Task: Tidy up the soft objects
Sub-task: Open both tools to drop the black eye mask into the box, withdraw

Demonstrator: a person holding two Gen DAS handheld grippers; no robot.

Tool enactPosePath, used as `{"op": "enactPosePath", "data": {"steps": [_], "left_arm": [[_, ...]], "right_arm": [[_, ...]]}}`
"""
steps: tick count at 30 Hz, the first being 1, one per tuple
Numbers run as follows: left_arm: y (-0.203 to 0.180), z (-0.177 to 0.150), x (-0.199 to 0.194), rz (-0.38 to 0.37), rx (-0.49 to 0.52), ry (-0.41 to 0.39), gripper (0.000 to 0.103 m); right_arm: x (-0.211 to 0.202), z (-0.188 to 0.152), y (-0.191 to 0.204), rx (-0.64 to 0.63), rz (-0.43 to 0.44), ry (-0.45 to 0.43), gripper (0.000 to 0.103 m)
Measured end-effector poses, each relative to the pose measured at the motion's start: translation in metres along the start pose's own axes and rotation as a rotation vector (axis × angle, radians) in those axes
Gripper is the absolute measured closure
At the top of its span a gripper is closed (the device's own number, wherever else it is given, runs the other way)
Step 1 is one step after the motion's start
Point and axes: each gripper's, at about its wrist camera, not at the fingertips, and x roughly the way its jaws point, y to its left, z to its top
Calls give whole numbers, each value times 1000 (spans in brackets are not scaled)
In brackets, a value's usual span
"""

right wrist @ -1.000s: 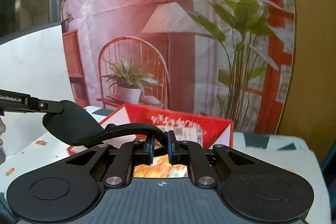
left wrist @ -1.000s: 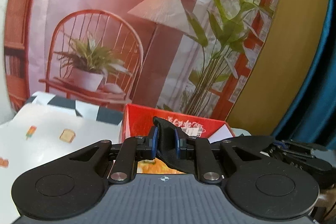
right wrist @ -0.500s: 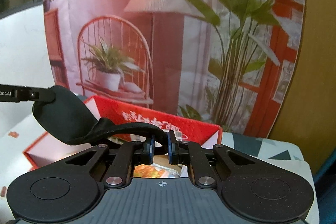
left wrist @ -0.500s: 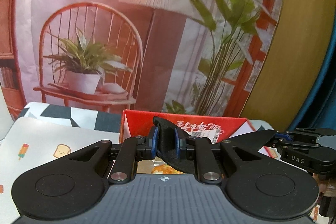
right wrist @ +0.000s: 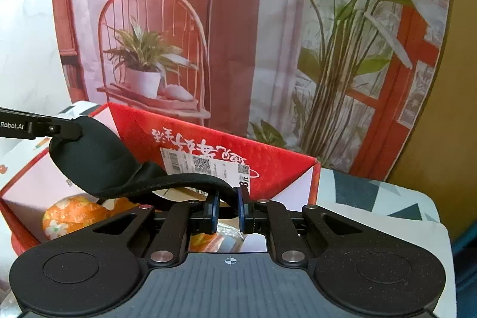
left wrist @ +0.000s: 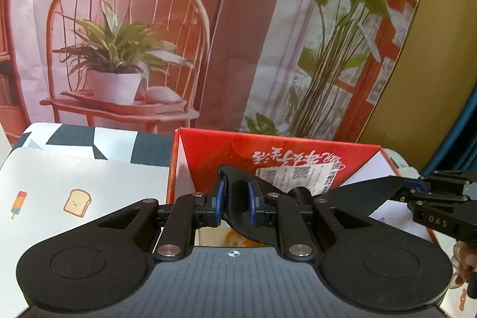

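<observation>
Left gripper [left wrist: 234, 206]: your blue pads are pinched on one end of the black eye mask [right wrist: 98, 160]; fabric fills the gap between them.
Right gripper [right wrist: 228, 207]: your pads are pressed onto the mask's thin edge at the other end, with almost no gap showing.
Mask position: it hangs stretched between your two tools, above the open red box [right wrist: 277, 166]. In the right wrist view its wide lobe sits at 9 o'clock and the narrow band arcs back to your pads near 6 o'clock.
Box contents: an orange floral soft item [right wrist: 68, 218] lies inside, at 8 o'clock in the right view, below the mask.
Handling: judge it light, limp and padded; it will sag and fold wherever you stop supporting it, and it should take a firm squeeze without harm.
Where to hold: keep to the two outer ends as you have them. The right pinch looks shallow, on the rim only, so the cloth could slip free under tension.
Surroundings: the box stands on a patterned tablecloth [left wrist: 89, 184], printed backdrop [left wrist: 125, 20] at 12 o'clock.
</observation>
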Motion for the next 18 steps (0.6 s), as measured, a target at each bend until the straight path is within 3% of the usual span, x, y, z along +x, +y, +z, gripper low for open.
{"op": "enactPosePath", "data": {"steps": [6,9,11,13,18], "left_arm": [[0,2,13,-13,27,37,83],[-6,0,17,-21,77,72,74],[-9,-2,16,-27,107,84,58],[-13,-4,13,-26,131,79,50],[-14,-4,1,-26,143,62,50]], "right_arm": [[10,-1,-1,-13,-15,29,87],[13,-3,-3,-3,-25,55,84],[13,-6,-5,6,-23,72,82],[12,-7,-5,3,-18,79,75],[-1,-11,-3,11,0,80,68]]}}
